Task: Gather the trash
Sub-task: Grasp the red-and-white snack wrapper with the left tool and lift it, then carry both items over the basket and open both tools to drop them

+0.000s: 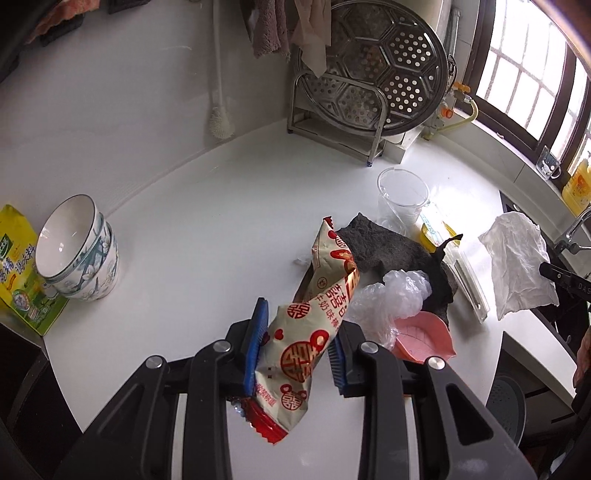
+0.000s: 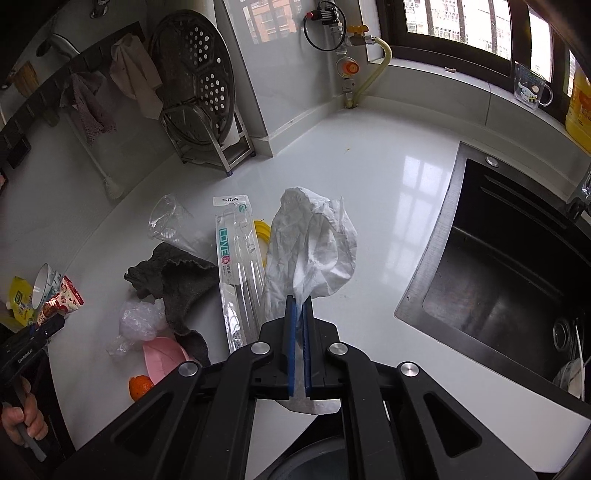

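Daylight enters through the window [image 2: 458, 22], bright and slightly blown out at the panes. The glossy white table [image 2: 369, 166] mirrors those panes as soft glare near the sink [image 2: 517, 258]. Shadows are faint and diffuse. Both fisheye views bend straight lines strongly toward the dark, vignetted edges; centres stay sharp.

Cloth [image 2: 173, 277] left of toothbrush pack [image 2: 236, 266], cup [image 2: 166, 221] behind, sink [image 2: 509, 280] right

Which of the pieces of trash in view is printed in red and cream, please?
The snack wrapper in the left gripper; the crumpled tissue in the right gripper is plain white, the plastic bag clear.
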`<state>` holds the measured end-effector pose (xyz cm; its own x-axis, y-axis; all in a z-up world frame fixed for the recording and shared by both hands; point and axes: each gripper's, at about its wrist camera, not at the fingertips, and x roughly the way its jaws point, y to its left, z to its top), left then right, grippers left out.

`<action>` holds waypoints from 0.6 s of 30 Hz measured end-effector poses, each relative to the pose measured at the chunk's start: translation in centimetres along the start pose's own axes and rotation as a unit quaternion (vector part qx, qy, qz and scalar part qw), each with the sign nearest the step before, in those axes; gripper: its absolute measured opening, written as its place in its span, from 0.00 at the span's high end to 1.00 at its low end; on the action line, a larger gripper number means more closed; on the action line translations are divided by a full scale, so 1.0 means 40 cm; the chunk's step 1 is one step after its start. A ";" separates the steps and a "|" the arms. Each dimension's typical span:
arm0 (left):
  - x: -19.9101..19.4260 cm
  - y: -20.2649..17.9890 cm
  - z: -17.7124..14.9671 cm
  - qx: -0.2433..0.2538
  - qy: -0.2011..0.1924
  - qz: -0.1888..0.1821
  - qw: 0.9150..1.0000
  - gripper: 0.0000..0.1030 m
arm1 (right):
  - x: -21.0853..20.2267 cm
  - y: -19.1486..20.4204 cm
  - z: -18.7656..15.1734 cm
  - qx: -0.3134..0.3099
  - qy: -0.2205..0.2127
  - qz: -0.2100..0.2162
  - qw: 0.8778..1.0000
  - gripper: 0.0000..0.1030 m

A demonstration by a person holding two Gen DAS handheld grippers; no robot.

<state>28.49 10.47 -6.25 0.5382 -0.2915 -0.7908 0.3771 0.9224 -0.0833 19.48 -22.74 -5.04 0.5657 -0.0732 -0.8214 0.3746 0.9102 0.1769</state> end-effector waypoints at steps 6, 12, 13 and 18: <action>-0.098 -0.095 -0.082 -0.012 -0.008 -0.004 1.000 0.71 | -0.097 -0.041 -0.055 -0.013 -0.006 0.014 1.000 0.97; -0.177 -0.219 -0.169 -0.024 -0.012 -0.009 1.000 0.71 | -0.190 -0.098 -0.119 -0.029 -0.007 0.030 0.999 0.97; -0.187 -0.244 -0.182 -0.023 -0.012 -0.009 1.000 0.71 | -0.206 -0.110 -0.131 -0.031 -0.008 0.033 0.999 0.97; -0.232 -0.368 -0.250 -0.010 -0.011 -0.009 1.000 0.71 | -0.261 -0.175 -0.201 -0.040 -0.002 0.049 0.998 0.97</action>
<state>10.41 2.12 -3.74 0.5476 -0.3127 -0.7761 0.3716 0.9219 -0.1093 5.04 -25.06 -2.08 0.5993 0.0169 -0.8003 0.2578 0.9424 0.2129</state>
